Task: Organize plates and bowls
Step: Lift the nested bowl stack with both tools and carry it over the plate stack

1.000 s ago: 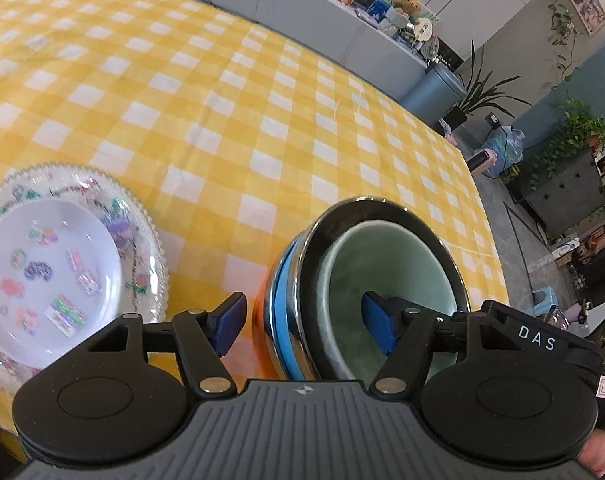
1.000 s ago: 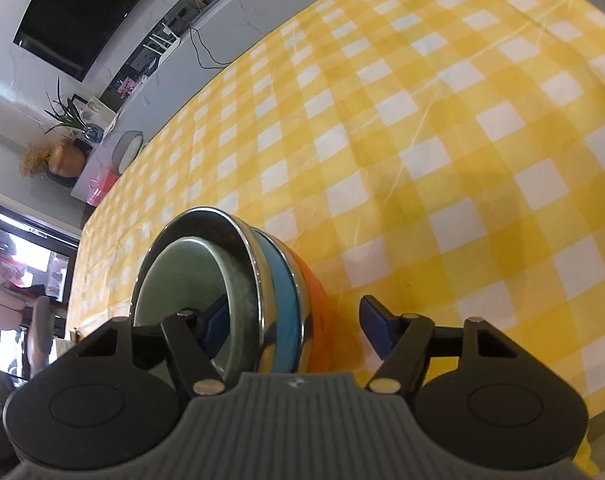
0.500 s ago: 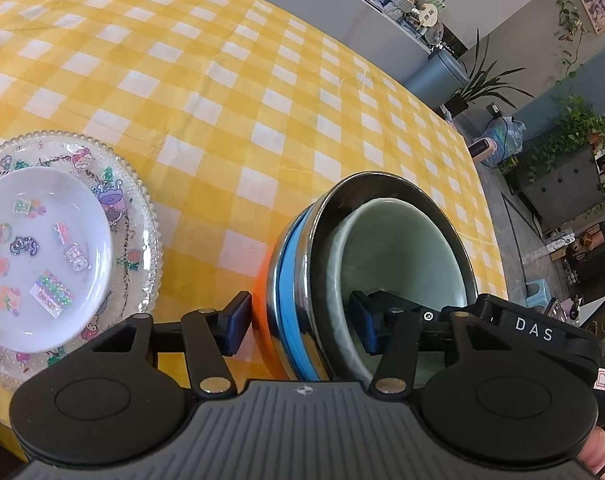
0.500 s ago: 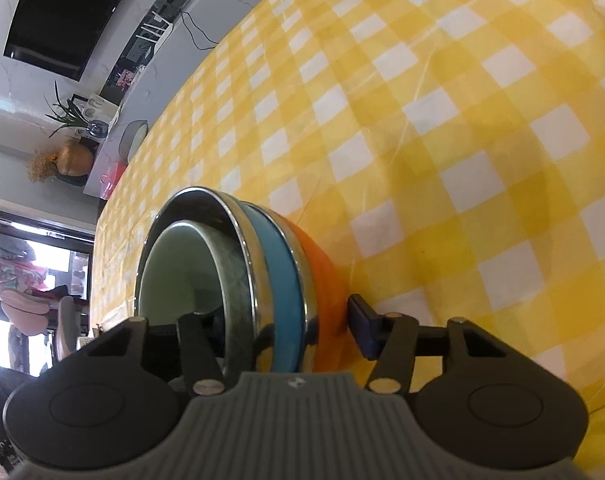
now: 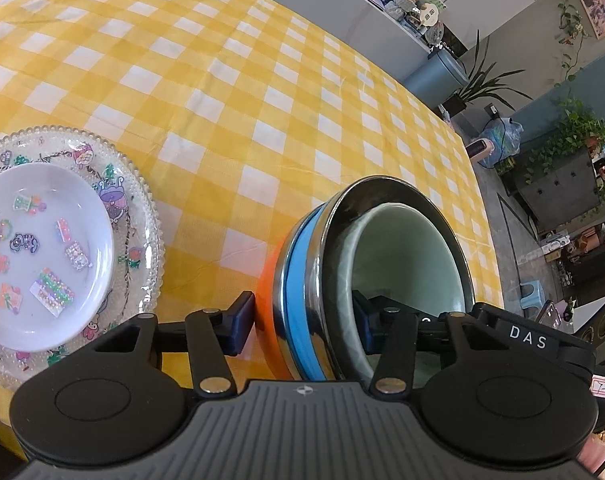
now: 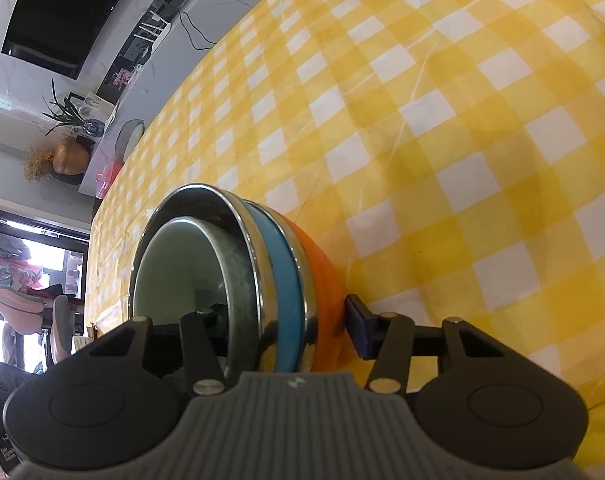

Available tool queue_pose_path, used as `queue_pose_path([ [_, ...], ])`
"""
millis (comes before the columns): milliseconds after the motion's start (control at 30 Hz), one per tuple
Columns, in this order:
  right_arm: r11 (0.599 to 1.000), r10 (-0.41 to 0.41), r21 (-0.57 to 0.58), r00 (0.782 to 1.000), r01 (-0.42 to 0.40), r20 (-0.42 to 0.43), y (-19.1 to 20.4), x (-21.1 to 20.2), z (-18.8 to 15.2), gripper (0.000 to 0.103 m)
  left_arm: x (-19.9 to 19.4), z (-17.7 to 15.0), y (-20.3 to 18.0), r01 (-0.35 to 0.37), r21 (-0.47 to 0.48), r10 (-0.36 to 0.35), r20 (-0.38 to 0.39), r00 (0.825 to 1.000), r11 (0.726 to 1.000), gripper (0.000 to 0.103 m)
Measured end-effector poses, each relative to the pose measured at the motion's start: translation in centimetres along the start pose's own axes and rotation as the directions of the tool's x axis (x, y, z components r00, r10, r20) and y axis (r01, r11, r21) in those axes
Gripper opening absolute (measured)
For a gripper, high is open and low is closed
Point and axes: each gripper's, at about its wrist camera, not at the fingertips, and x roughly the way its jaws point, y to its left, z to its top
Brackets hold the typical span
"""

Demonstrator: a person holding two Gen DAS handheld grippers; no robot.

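The nested stack of bowls (image 5: pixel 302 300) sits on the yellow-and-white checked tablecloth (image 5: pixel 230 80) near its front edge — an orange bowl (image 6: pixel 324 280) outermost, then blue (image 6: pixel 282 264), then a shiny steel bowl (image 6: pixel 246 248), and a pale green bowl (image 5: pixel 406 256) innermost.

The left gripper (image 5: pixel 302 320) straddles one side of the stack's wall: one blue pad rests against the orange outside, the other reaches into the green bowl. Its jaws have just been closing and look clamped on the wall. The right gripper (image 6: pixel 290 326) does the same on the opposite side — its jaws too have just been closing, one pad on the orange flank, the other inside and mostly hidden.

Off to the left of the bowls, well apart, a small white plate (image 5: pixel 42 256) with stickers lies on a clear beaded glass plate (image 5: pixel 142 216).
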Motion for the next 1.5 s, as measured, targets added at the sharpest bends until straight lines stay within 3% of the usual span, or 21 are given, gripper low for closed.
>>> queue_pose_path([
  [433,1.0,0.026,0.002,0.999,-0.026,0.022,-0.4,-0.5,-0.4,0.05,-1.1,-0.1,-0.4,0.01,0.011,-0.01,0.008,1.0,1.0,0.057],
  [800,0.998,0.066,-0.015,0.997,-0.066,0.027,1.6,-1.3,-1.8,0.05,-4.3,0.0,0.1,-0.011,0.015,0.01,0.037,0.999,1.0,0.057],
  [1167,0.99,0.104,-0.098,0.994,-0.102,0.016,6.8,-1.6,-4.3,0.05,-9.6,0.3,2.5,-0.018,-0.02,0.02,0.114,0.993,1.0,0.056],
  [1500,0.978,0.123,-0.162,0.991,-0.13,-0.055,11.9,1.2,-6.2,0.05,-12.9,1.1,6.9,-0.037,-0.118,0.056,0.168,0.984,0.992,0.056],
])
